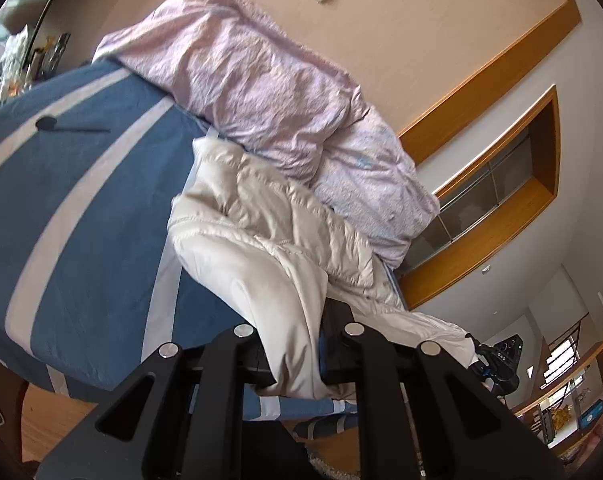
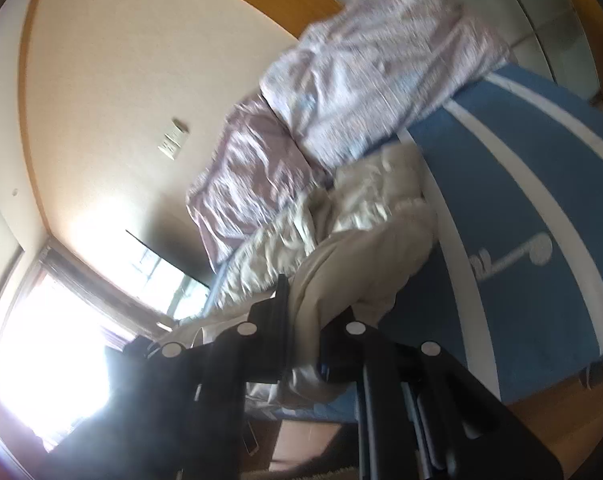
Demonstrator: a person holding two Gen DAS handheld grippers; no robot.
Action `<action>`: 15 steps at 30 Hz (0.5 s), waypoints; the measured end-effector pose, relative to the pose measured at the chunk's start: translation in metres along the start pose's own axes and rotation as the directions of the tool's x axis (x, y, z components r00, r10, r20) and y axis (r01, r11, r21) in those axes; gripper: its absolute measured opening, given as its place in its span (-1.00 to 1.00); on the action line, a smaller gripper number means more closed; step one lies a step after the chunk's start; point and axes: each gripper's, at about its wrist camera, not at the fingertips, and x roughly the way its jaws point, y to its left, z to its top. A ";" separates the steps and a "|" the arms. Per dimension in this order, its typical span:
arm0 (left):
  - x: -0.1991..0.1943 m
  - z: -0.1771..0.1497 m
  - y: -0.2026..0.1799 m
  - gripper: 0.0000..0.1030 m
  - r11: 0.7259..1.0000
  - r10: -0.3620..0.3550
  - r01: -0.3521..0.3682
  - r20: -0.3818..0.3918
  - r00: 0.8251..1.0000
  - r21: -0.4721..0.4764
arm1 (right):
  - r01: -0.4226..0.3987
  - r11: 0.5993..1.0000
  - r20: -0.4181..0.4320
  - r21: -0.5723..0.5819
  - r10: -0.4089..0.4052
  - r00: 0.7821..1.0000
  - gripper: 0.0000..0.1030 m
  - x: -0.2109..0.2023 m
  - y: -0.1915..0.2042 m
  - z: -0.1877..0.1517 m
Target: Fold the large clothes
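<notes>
A cream quilted jacket [image 1: 261, 236] lies crumpled on the blue bed with white stripes [image 1: 69, 200]. My left gripper [image 1: 295, 356] is shut on a fold of the jacket at the bed's near edge, cloth bunched between its jaws. In the right wrist view the same jacket [image 2: 365, 216] stretches from the bed down to my right gripper [image 2: 305, 352], which is shut on another part of it. The right wrist view is blurred. The other gripper [image 1: 497, 364] shows at the lower right of the left wrist view, at the far end of the jacket.
A pink crumpled duvet [image 1: 253, 76] and pillow [image 1: 373, 192] lie along the wall behind the jacket; they also show in the right wrist view [image 2: 341, 92]. A small black object [image 1: 47, 124] lies on the bed. Wooden floor [image 1: 53, 416] lies below the bed edge.
</notes>
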 end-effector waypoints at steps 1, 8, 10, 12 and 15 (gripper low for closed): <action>-0.001 0.004 -0.001 -0.78 1.000 -0.003 0.003 0.009 1.000 0.001 | -0.006 1.000 0.014 -0.003 0.006 1.000 -0.76 -0.002 0.002 0.003; 0.013 0.042 -0.017 -0.78 1.000 -0.009 0.007 0.062 0.998 0.026 | 0.011 0.998 0.115 -0.055 -0.004 0.993 -0.77 0.007 0.027 0.037; 0.021 0.056 -0.022 -0.78 0.999 -0.003 -0.001 0.078 0.997 0.040 | 0.029 0.997 0.141 -0.075 -0.018 0.990 -0.77 0.015 0.034 0.047; 0.033 0.074 -0.027 -0.78 0.999 0.006 -0.011 0.096 0.995 0.047 | 0.051 0.995 0.170 -0.085 -0.036 0.985 -0.77 0.026 0.040 0.061; 0.050 0.097 -0.030 -0.78 0.999 0.018 -0.022 0.110 0.994 0.039 | 0.083 0.993 0.205 -0.089 -0.063 0.977 -0.77 0.047 0.044 0.083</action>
